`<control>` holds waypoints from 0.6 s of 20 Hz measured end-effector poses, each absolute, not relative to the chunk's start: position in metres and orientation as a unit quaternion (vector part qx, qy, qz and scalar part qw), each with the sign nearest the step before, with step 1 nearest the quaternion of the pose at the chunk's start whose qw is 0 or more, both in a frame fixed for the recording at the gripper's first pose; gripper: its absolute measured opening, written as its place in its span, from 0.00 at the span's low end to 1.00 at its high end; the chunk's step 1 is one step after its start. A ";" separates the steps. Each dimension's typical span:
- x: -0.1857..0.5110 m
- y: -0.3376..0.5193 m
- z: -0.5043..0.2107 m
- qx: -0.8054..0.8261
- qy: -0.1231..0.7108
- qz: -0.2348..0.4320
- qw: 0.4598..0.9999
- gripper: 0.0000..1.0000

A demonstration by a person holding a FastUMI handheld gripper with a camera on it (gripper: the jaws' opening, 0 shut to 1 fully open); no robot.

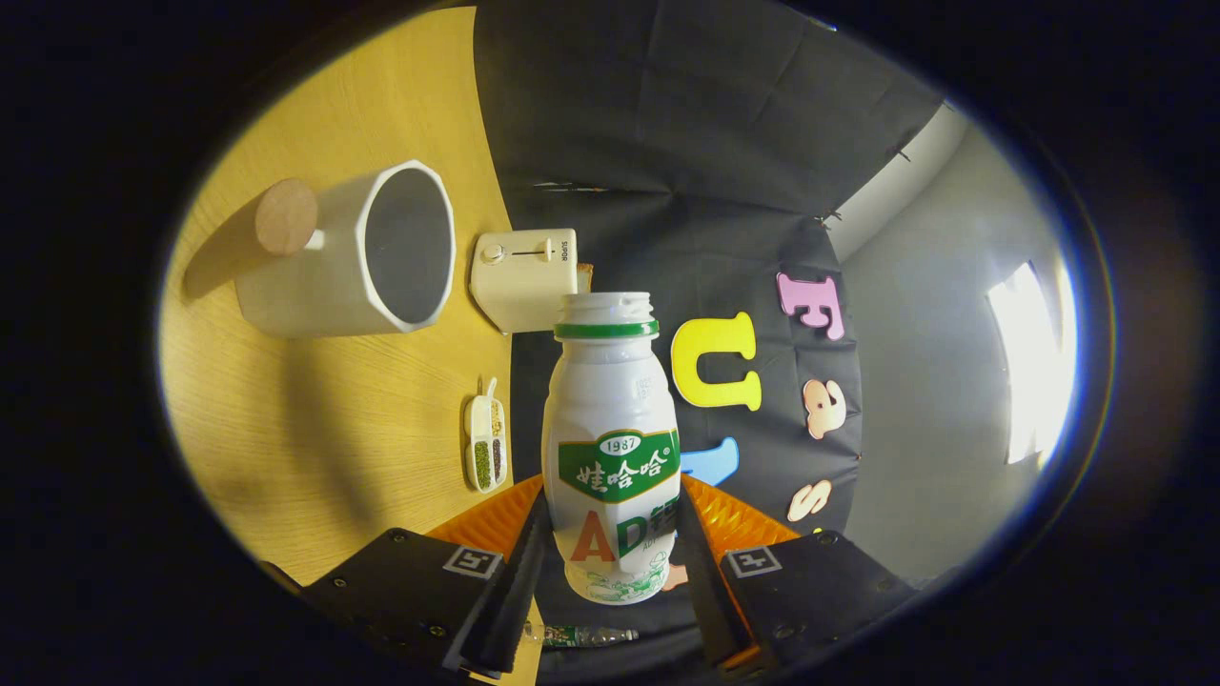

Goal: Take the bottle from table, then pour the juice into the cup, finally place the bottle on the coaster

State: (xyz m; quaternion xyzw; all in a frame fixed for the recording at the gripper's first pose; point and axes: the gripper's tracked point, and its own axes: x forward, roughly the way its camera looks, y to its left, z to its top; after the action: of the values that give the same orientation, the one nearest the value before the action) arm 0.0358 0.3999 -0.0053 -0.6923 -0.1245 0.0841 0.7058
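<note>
Clearly the tool [612, 557] is clamped on the white yogurt-drink bottle [611, 448], one finger pressing each side of its lower body. The bottle has a green neck ring and an uncapped mouth, and it points away from the tool toward the dark booth wall. The view is rolled, so the wooden tabletop [315, 419] stands to the tool's left. On it, beyond the fingers, sits a white faceted cup [357, 252] with a round wooden knob on its handle. Near it are a cream toaster [524, 276] and a small divided dish of seeds [485, 446].
</note>
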 end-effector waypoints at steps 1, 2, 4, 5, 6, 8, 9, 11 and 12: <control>0.035 0.401 -0.005 -0.693 -0.126 0.084 0.705 0.70; 0.034 0.402 -0.005 -0.695 -0.127 0.084 0.702 0.70; 0.033 0.403 -0.004 -0.701 -0.132 0.082 0.696 0.70; 0.032 0.404 -0.003 -0.703 -0.134 0.081 0.694 0.71; 0.032 0.404 -0.004 -0.703 -0.134 0.082 0.693 0.71; 0.032 0.404 -0.004 -0.704 -0.135 0.083 0.692 0.70; 0.032 0.405 -0.004 -0.706 -0.135 0.083 0.691 0.70; 0.032 0.406 -0.002 -0.710 -0.138 0.083 0.686 0.70; 0.031 0.406 -0.001 -0.712 -0.139 0.083 0.683 0.71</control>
State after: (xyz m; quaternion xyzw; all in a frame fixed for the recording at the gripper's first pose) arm 0.0314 0.4063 -0.0009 -0.7121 -0.1395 0.0825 0.6831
